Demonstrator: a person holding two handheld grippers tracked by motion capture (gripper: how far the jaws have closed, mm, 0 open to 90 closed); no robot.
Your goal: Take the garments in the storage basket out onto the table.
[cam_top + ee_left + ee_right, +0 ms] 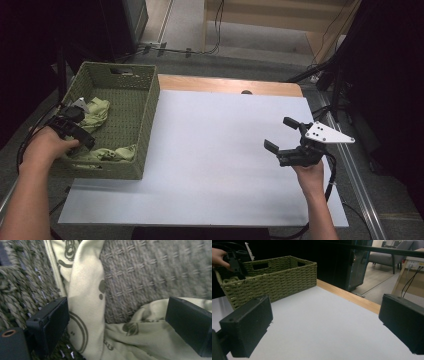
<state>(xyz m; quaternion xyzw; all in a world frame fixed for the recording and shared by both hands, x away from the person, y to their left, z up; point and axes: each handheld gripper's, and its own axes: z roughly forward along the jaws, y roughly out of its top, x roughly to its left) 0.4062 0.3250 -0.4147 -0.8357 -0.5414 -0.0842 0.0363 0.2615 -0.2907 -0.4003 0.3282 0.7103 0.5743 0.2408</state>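
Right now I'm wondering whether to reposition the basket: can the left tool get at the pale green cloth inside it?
Probably yes. The left tool is already inside the basket, its jaws open on either side of a fold of the cloth, with nothing in between.

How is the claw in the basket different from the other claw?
The left claw reaches down into the green basket, its jaws either side of the pale green cloth; the right claw hangs over the bare white table. The left claw has cloth between its jaws; the right has nothing. Both are black and open.
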